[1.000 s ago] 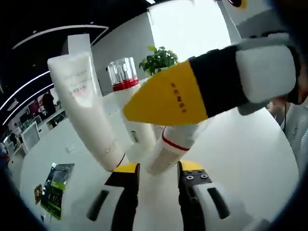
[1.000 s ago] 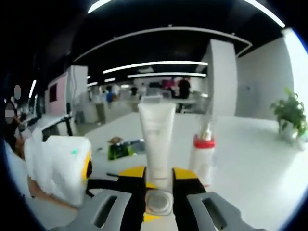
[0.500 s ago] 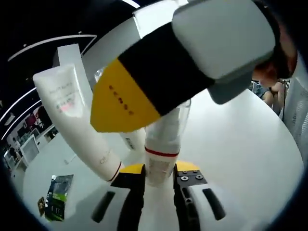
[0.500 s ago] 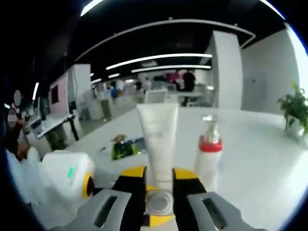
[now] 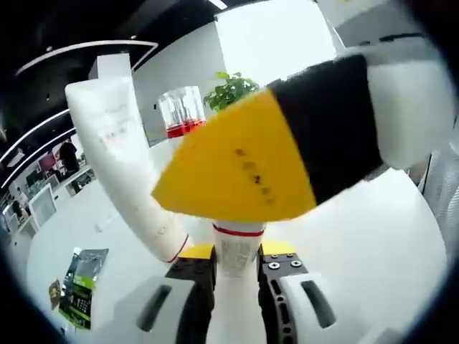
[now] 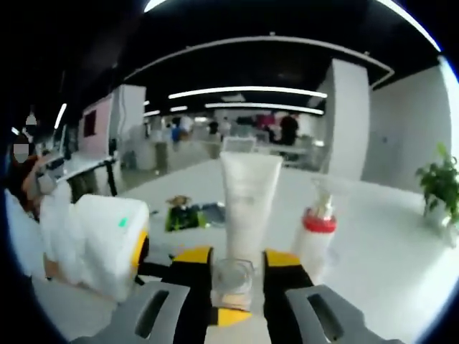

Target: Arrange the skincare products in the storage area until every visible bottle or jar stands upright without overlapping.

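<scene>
- The left gripper pinched the white bottle with a red band between its jaws, low on the body; the bottle rose straight up from the jaws, its upper part hidden behind the other gripper's yellow-and-black jaw, which crossed from the right.
- The right gripper had its jaws pressed against a small clear jar; whether it was truly clamped was hard to judge.
- Just beyond that jar stood a white tube, cap down and upright, on the white table. A pump bottle with a red collar stood just to the right of it, apart from it.
- In the left gripper view the tube leaned, though the camera's roll could account for that.
- Risk, as a judgement: the two grippers worked very close together, so a jaw could knock the tall tube over, since it balanced on a narrow cap; releasing the bottle tilted could topple it into its neighbours.
- Count: one tube, one jar, at least one red-banded bottle; whether the clear-capped bottle was a second could not be told. A green packet lay on the near left of the table; a potted plant stood far right.
</scene>
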`<action>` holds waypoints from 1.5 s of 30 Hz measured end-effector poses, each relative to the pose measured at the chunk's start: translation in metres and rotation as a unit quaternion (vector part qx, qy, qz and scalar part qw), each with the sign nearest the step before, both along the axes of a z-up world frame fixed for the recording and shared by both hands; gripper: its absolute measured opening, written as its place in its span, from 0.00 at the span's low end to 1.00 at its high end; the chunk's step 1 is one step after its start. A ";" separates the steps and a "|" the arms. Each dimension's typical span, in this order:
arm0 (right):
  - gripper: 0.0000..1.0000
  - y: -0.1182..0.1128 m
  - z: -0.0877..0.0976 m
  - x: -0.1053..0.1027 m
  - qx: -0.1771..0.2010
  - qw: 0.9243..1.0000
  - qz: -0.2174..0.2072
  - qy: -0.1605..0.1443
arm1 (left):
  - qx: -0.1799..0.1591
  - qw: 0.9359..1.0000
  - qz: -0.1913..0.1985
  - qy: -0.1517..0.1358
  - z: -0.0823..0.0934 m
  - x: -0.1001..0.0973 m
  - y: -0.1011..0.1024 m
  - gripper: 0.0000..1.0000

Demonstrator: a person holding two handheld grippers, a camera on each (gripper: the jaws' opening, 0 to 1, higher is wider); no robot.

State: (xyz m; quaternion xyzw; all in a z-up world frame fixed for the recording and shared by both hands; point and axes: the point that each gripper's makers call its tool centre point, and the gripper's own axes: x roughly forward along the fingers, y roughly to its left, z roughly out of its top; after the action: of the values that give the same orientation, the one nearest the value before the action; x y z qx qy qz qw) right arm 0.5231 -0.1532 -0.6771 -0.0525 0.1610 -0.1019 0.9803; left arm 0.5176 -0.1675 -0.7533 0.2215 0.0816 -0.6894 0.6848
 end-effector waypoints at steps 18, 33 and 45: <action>0.13 -0.007 -0.004 0.002 -0.003 1.000 -0.020 0.011 | -0.005 0.999 0.031 0.029 0.000 0.008 -0.008 0.23; 0.13 -0.024 -0.006 -0.004 0.003 0.999 -0.048 0.023 | 0.001 1.000 0.023 0.020 -0.010 0.011 -0.018 0.22; 0.19 -0.022 -0.001 -0.004 -0.002 0.999 -0.045 0.008 | 0.002 1.000 0.024 0.020 -0.008 0.017 -0.021 0.22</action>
State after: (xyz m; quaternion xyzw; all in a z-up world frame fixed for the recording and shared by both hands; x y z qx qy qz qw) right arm 0.5187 -0.1749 -0.6786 -0.0478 0.1709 -0.1460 0.9732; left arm 0.5344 -0.1886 -0.7615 0.2070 0.1019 -0.6772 0.6987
